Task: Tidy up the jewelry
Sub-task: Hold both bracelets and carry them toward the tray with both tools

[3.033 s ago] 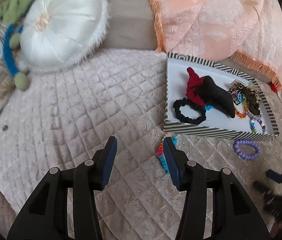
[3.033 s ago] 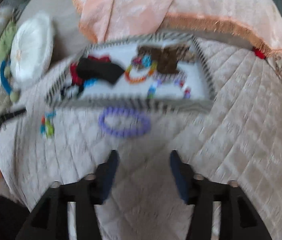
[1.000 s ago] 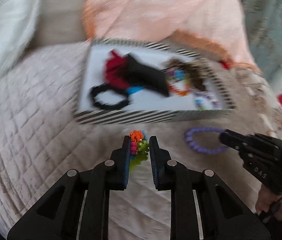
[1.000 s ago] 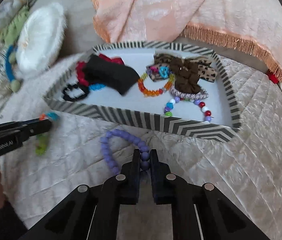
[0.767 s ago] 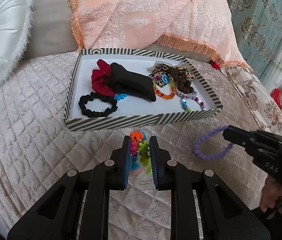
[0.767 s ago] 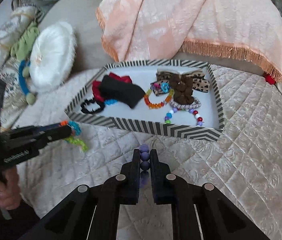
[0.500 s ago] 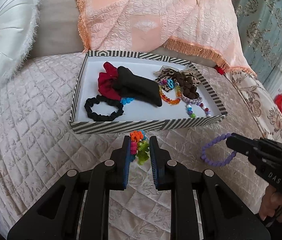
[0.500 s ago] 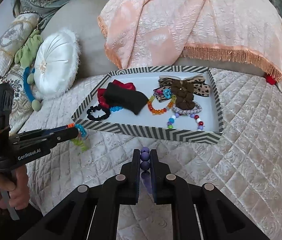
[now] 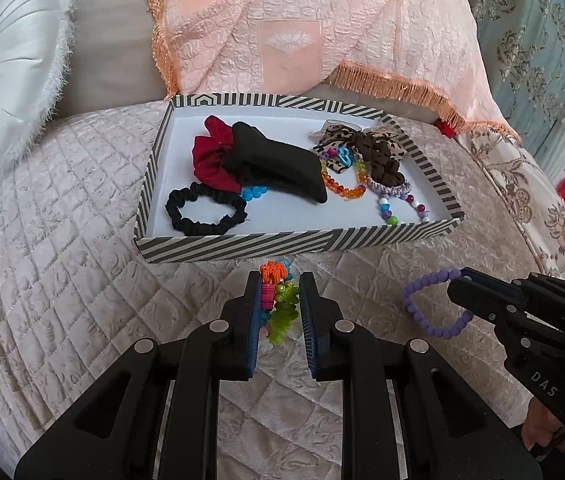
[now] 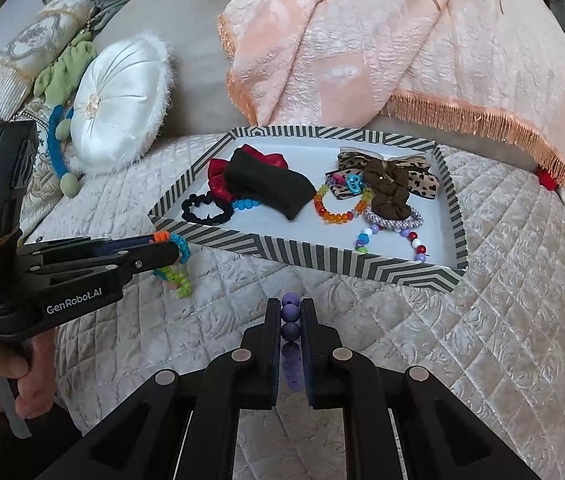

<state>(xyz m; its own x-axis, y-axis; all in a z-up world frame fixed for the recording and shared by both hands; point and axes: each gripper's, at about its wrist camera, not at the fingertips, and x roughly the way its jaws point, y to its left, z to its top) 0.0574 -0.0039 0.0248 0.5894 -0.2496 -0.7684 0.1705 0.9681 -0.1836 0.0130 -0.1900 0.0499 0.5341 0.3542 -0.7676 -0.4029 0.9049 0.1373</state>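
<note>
Jaws of left gripper (image 9: 280, 294) clamp a multicoloured orange-green-blue coiled hair tie (image 9: 278, 304), held above the quilted cream bedspread (image 9: 62, 240) just short of the black-and-white striped cardboard tray (image 9: 282, 242). Right gripper (image 10: 289, 316) jaws pinch a purple beaded bracelet (image 10: 290, 318), also off the bed, near the tray's front wall. Tray holds a black scrunchie (image 9: 205, 214) and beaded bracelets.

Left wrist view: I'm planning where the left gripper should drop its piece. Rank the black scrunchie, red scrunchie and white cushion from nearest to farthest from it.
From the left gripper:
1. Black scrunchie, front left of the tray.
2. Red scrunchie, behind it, deeper in the tray.
3. White cushion, far left, off the tray.
</note>
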